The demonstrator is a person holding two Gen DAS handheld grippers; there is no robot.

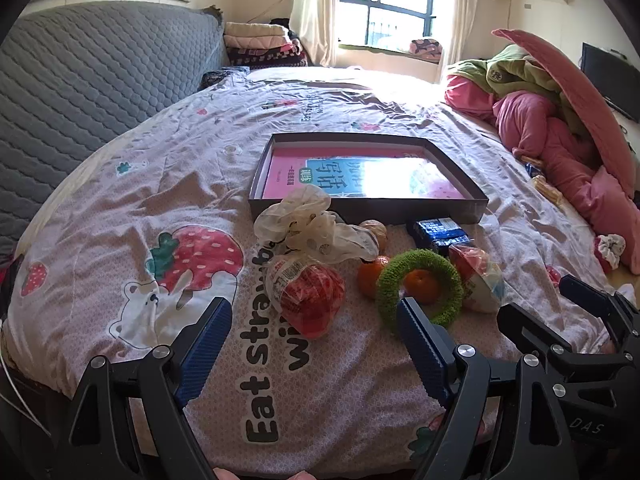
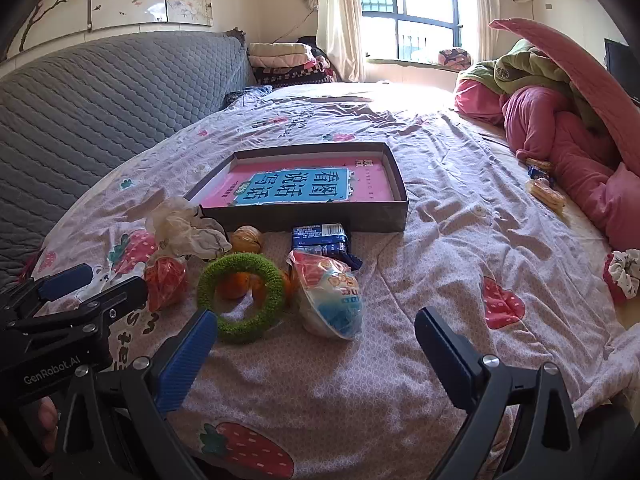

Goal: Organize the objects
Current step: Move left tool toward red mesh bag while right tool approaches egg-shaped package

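Right wrist view — green ring (image 2: 241,297) lies beside left finger (image 2: 188,356).

The bedsheet (image 1: 360,120) is pale lilac, printed with red strawberries, white bears and black lettering. The shallow box (image 1: 368,208) is dark grey; the book (image 1: 348,176) inside is pink with a blue panel. The fuzzy ring (image 2: 240,296) is green, the tangerines (image 1: 370,276) orange, the flat packets (image 2: 320,238) dark blue. The headboard (image 1: 100,68) is quilted grey.
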